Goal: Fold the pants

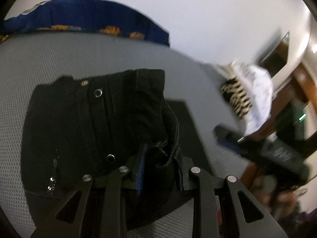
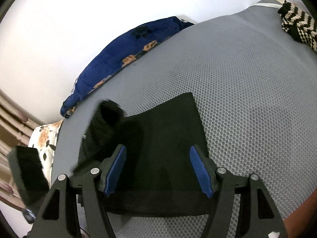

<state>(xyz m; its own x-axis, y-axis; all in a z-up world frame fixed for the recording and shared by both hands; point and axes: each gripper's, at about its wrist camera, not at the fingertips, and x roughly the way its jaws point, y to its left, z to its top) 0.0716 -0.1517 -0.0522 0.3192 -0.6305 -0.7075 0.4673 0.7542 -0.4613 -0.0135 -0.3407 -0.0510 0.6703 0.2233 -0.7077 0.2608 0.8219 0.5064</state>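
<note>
Black pants [image 1: 95,123] lie partly folded on a grey mesh mattress [image 1: 29,59]. In the left wrist view my left gripper [image 1: 160,164] is shut on a bunched edge of the pants and lifts it, with the waistband and metal snaps on the left. In the right wrist view my right gripper [image 2: 158,168] is open, its blue pads [image 2: 200,170] spread above a flat black panel of the pants [image 2: 168,134]. It holds nothing. The raised fold [image 2: 107,119] and the left gripper's body [image 2: 27,170] stand to its left. The right gripper also shows in the left wrist view [image 1: 257,144].
A blue paw-print blanket [image 2: 122,55] lies along the mattress's far edge by the white wall. A black-and-cream zigzag knit [image 2: 297,27] and a white garment [image 1: 257,95] lie at the far corner. A floral pillow [image 2: 47,138] sits at the left edge.
</note>
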